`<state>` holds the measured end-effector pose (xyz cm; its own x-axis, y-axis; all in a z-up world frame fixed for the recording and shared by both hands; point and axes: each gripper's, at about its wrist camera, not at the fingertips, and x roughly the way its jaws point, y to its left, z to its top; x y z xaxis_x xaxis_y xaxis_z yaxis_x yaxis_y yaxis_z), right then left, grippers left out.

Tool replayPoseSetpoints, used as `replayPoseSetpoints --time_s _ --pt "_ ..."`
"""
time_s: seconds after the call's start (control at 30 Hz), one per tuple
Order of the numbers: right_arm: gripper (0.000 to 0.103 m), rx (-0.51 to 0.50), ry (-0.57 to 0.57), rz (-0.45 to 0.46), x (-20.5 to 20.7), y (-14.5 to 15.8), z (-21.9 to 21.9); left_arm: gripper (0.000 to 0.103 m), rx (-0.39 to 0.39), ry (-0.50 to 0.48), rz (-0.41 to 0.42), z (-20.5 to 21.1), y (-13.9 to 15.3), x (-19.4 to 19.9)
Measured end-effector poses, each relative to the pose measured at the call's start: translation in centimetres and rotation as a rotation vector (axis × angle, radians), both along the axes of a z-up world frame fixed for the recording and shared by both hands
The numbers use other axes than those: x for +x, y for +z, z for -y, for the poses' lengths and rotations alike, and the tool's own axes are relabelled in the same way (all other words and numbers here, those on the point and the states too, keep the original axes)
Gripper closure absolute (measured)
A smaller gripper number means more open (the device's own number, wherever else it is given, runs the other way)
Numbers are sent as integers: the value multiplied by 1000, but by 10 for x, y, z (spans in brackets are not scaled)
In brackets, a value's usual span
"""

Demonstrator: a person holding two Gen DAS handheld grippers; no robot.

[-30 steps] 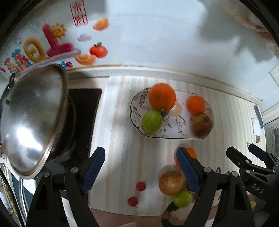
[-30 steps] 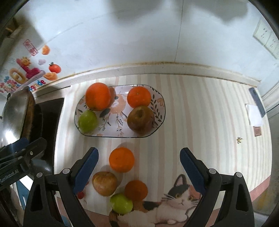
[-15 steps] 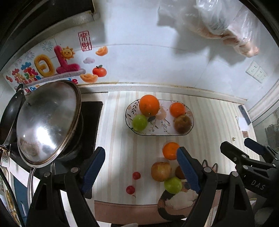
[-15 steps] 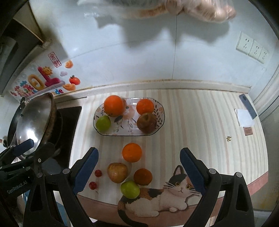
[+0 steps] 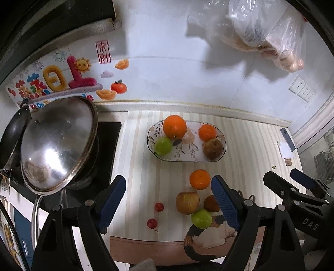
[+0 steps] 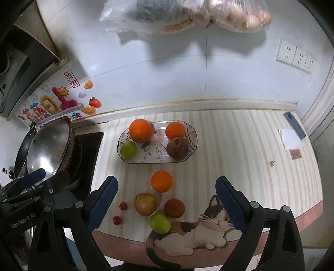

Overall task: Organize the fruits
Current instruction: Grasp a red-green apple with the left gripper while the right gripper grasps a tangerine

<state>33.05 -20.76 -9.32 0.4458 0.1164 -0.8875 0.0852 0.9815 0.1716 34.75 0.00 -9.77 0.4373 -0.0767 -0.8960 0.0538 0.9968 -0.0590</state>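
Note:
A floral oval plate [image 6: 193, 133] [image 5: 151, 133] on the striped mat holds a big orange [image 6: 139, 130], a small orange [image 6: 175, 130], a green apple [image 6: 128, 149] and a brown apple [image 6: 177, 147]. In front of it lie an orange [image 6: 161, 181] [image 5: 199, 179], a red-yellow apple [image 6: 145, 203] [image 5: 187, 202], a dark orange [image 6: 174, 207], a green apple [image 6: 159, 222] [image 5: 201, 218] and two red cherries [image 6: 123, 206] [image 6: 117, 220]. My right gripper [image 6: 166, 205] is open and empty, held high above the loose fruit. My left gripper [image 5: 168, 203] is open and empty, above the mat left of it.
A steel lid [image 5: 56, 143] rests on a pot on the black stove at left. A phone [image 6: 294, 125] and papers lie at the far right. A cat picture [image 6: 200, 231] marks the mat's front edge. A plastic bag [image 6: 187, 14] hangs on the wall above.
Both grippers have pulled back and up from the counter, so the fruit looks smaller and more of the wall shows. Both stay open. No fruit has moved.

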Motion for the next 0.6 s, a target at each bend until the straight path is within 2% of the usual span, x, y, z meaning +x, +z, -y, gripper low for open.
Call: replayPoseSetpoints --time_s 0.03,0.07,0.17,0.27,0.43,0.6 --pt "4 7 -2 -12 2 -6 2 8 4 -4 -11 2 -5 2" --pt "4 16 -5 -29 4 -14 4 4 11 -8 -22 3 -12 4" --pt "4 48 -17 -95 13 -48 12 4 42 -6 -54 7 -36 9" --pt "4 99 -24 -187 21 -93 20 4 44 3 -134 7 -69 19" --pt "5 273 -71 -375 28 -185 31 4 11 37 -301 3 -125 30" --pt "19 372 -77 -490 27 -247 26 4 4 36 -394 8 -162 34"
